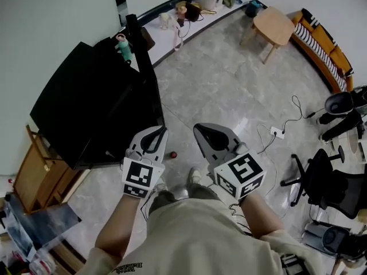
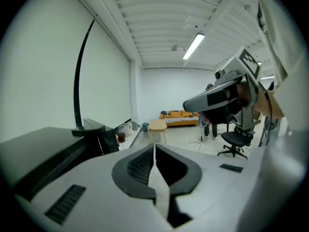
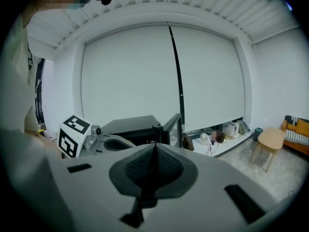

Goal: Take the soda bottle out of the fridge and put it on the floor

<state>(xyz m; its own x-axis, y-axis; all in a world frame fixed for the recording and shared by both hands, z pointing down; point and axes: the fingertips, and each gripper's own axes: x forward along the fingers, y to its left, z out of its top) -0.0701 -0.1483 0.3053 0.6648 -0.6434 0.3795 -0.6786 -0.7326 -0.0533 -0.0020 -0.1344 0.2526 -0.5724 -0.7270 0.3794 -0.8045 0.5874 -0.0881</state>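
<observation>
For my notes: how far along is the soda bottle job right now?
Looks nearly done: a small red-topped thing, possibly the bottle, is on the floor by the fridge. In hand: nothing; left gripper and right gripper are shut and empty. Left: perhaps closing the open fridge door.

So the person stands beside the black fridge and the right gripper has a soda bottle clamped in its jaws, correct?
Not quite. The right gripper is empty: the right gripper view shows its jaws shut together with nothing between them. The person does stand beside the black fridge.
</observation>
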